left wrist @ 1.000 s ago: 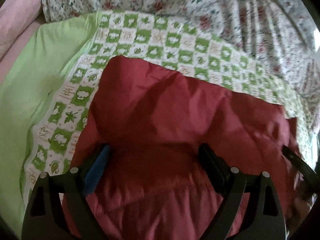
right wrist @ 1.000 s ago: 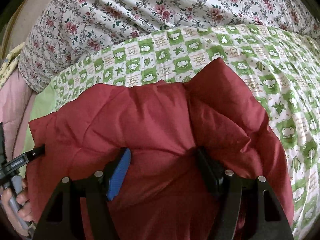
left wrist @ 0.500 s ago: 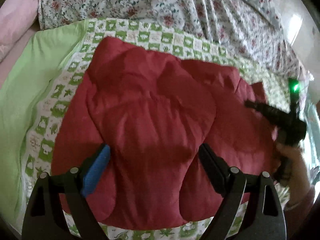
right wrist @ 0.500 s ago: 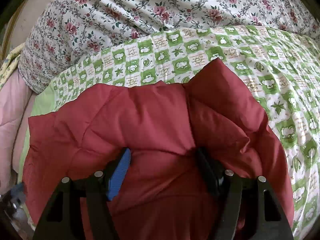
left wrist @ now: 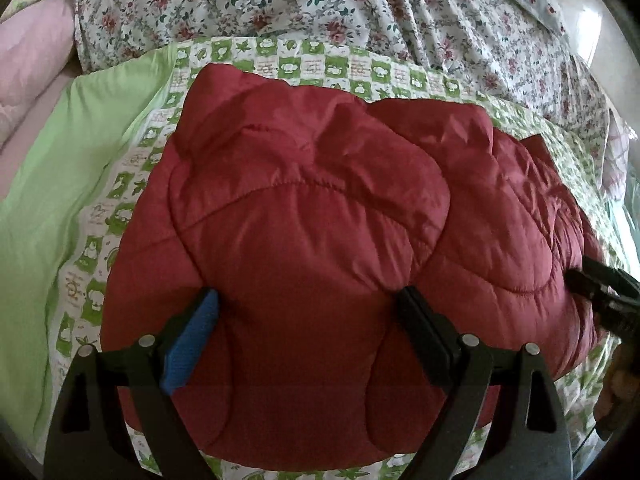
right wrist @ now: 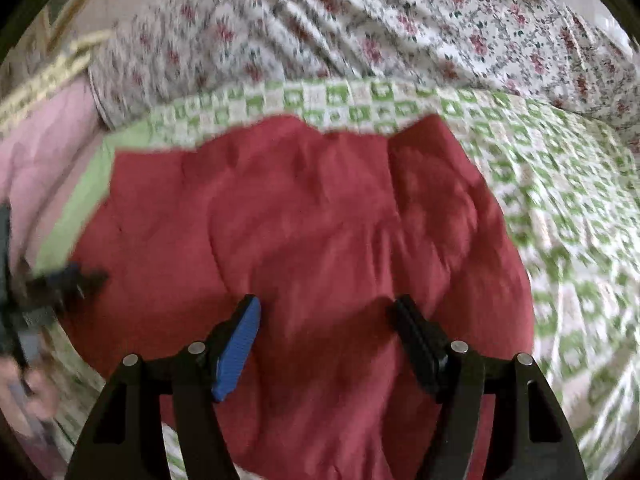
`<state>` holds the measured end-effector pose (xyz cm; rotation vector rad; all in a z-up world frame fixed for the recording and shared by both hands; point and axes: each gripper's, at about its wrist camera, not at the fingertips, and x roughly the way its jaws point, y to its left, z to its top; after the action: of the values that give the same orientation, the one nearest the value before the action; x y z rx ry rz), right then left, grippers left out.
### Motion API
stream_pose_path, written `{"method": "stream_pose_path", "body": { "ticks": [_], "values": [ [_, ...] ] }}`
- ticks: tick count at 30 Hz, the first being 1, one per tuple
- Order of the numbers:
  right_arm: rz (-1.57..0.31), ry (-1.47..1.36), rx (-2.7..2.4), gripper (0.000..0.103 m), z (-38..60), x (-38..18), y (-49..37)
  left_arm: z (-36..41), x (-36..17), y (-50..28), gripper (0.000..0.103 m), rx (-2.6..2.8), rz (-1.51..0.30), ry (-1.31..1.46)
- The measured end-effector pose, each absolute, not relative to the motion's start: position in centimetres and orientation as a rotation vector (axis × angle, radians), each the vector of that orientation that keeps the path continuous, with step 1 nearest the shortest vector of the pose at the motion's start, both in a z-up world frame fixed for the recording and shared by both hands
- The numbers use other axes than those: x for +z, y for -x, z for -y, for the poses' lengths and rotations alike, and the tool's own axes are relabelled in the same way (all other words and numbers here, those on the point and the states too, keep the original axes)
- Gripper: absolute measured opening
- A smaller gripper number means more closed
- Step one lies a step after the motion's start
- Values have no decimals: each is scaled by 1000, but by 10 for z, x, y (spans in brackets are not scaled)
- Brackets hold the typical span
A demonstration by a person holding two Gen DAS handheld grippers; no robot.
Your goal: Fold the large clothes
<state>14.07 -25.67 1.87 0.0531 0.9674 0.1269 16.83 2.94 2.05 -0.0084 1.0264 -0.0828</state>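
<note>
A dark red quilted padded garment [left wrist: 312, 216] lies folded in a bundle on the green-and-white checked bedcover [left wrist: 320, 66]. My left gripper [left wrist: 308, 320] is open and hovers above the near part of the garment, its jaws wide apart and empty. My right gripper [right wrist: 324, 328] is open too, above the same red garment [right wrist: 320, 224], with nothing between its jaws. The right gripper also shows at the right edge of the left wrist view [left wrist: 600, 292]. The left gripper shows blurred at the left edge of the right wrist view [right wrist: 60, 280].
A floral quilt [left wrist: 360, 8] is heaped along the far side of the bed. A plain light green sheet [left wrist: 52, 184] lies to the left, with a pink pillow [left wrist: 36, 64] beyond it. The checked cover [right wrist: 560, 208] stretches to the right of the garment.
Both grippers have pulled back and up from the garment. The left view went from close on the fabric to showing the whole bundle. The right view is now blurred from motion.
</note>
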Motion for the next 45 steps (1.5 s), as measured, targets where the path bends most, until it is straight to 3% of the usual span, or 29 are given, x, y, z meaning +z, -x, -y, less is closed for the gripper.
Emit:
{"method": "stream_pose_path", "body": {
  "ticks": [19,31,45],
  "values": [
    [-914,-149,34,73,279,7,-113,-38,23,-126,94,-89,-1039,29],
    [-883,-136,129,75,255,42,-73,-34,16,-127,95,-72,-1046,5],
    [-954,-92,144,76,242,12,-90,-31,13,-126,96,-62,-1038,-19]
  ]
}}
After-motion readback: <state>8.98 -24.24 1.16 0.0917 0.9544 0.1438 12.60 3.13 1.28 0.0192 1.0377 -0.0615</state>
